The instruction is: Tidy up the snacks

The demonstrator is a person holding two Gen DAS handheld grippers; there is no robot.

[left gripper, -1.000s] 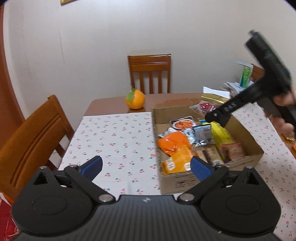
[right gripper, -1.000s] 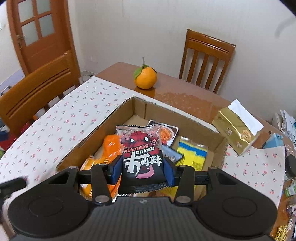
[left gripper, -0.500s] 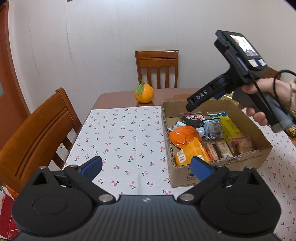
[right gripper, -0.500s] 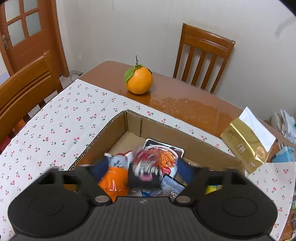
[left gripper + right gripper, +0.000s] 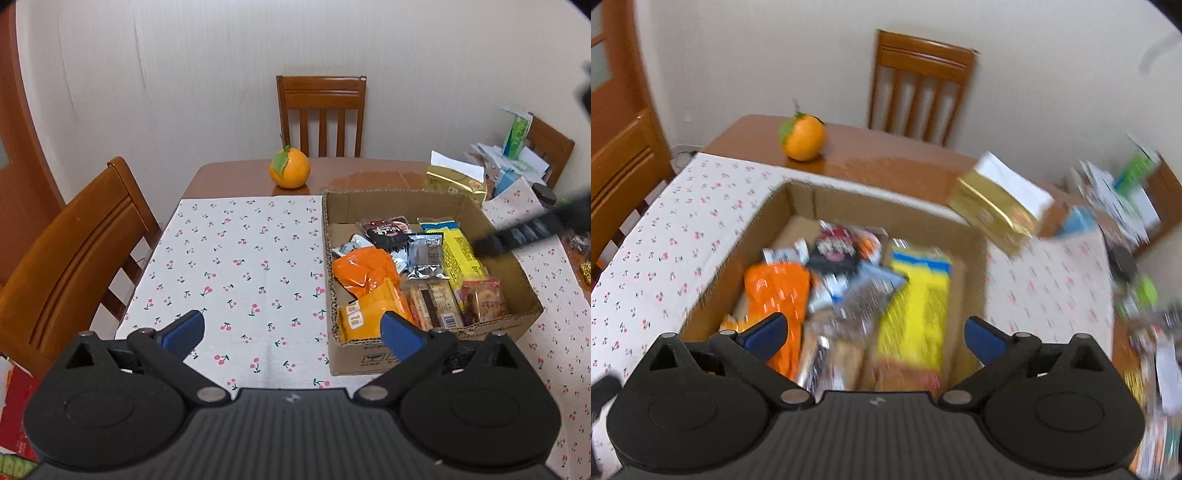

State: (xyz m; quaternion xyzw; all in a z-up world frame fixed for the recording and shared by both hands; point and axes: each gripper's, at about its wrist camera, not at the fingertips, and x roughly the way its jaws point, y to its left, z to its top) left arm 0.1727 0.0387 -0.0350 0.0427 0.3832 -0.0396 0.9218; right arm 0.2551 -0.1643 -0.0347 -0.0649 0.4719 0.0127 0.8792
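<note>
Looking down from the left wrist view, the left gripper (image 5: 291, 326) hangs with its blue pads spread and nothing between them, above the cherry-print cloth (image 5: 236, 273) just beside the cardboard box (image 5: 391, 201), probably waiting its turn while the other hand works. Inside the box the snacks lie packed side by side: an orange pouch (image 5: 364, 269), a silver packet (image 5: 424, 256), a long yellow pack (image 5: 458, 254), and a black-and-red packet (image 5: 386, 232) resting on the others toward the far wall. An orange (image 5: 290, 170) sits on the bare tabletop (image 5: 369, 177) beyond the cloth, and a gold tissue pack (image 5: 454, 181) stands behind the box. In the blurred right wrist view, the right gripper (image 5: 875, 334) hovers over the box interior; its jaws have just been opening and stand wide, empty, with the black-and-red packet (image 5: 836, 253) lying free below, so that snack seems delivered and the gripper ready for another item.
</note>
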